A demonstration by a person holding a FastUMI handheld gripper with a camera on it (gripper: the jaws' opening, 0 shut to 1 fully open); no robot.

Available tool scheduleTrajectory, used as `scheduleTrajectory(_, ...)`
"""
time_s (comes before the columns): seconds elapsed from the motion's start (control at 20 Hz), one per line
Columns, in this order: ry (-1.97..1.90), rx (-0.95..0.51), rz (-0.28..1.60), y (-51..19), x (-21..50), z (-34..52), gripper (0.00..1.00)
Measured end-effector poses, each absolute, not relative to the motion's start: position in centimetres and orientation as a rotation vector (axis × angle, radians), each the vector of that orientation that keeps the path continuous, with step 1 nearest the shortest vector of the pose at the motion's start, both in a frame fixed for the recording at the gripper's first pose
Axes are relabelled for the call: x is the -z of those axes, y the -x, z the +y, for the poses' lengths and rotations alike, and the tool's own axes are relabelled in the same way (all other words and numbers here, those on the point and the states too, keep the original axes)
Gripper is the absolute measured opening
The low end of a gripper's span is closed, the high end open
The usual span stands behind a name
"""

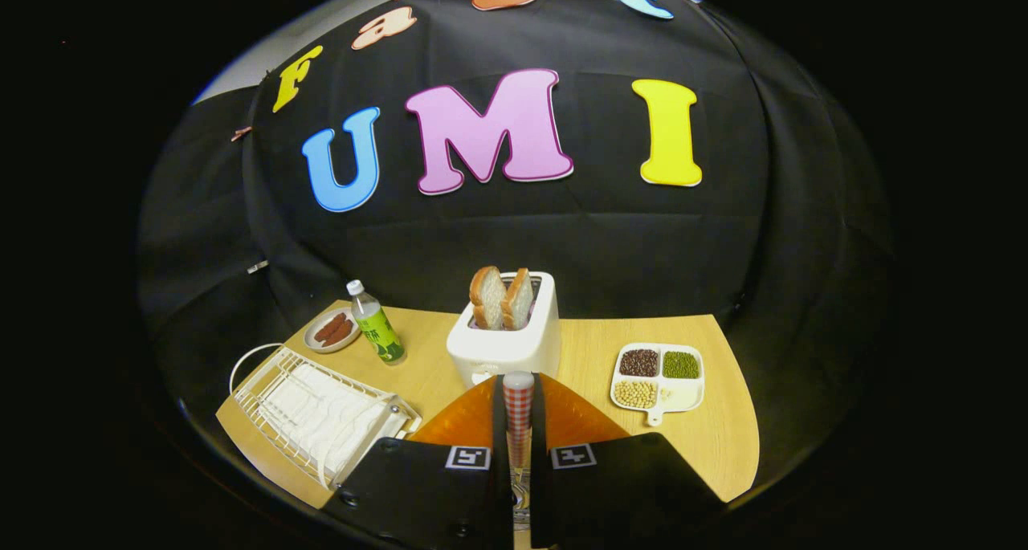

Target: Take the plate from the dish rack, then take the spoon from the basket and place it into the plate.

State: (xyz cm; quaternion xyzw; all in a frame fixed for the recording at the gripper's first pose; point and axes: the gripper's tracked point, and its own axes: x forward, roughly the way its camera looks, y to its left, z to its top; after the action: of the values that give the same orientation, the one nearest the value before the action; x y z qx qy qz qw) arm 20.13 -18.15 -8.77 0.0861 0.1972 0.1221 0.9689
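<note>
Pinching a spoon [518,405] by its checked handle, the gripper [518,421] has both fingers [482,421] pressed close on either side, handle end sticking up between them. Spoon bowl looks to be low down in the gap, blurry, hard to make out. An orange plate [578,417] lies just under and ahead of the fingers, showing on both sides of them; cannot tell if the spoon touches it.

Wooden table [586,341] below. Beyond the fingers, a white toaster [506,337] with two bread slices [502,297] standing up in its slots. Left of the fingers, a white wire dish rack [309,409], with a white liner inside. Behind the rack, a small dish [332,330] with reddish-brown sausages, and just beside it an upright bottle [376,323] with a green label and white cap. Right of the toaster, well apart, a white divided tray [658,377] with four compartments: dark brown beans back left, green beans back right, pale yellow beans front left, front right mostly bare white. Tray has a short tab handle at the front.

Black cloth wall behind the table.
</note>
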Motion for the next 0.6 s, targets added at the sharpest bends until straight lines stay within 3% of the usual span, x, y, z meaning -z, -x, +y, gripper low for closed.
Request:
scheduleTrajectory(0.3, -0.181, -0.338, 0.372, -15.1, 5.1, -16.3, 0.12)
scheduleTrajectory(0.6, -0.226, -0.417, 0.444, -9.6, 7.2, -13.5, 0.12)
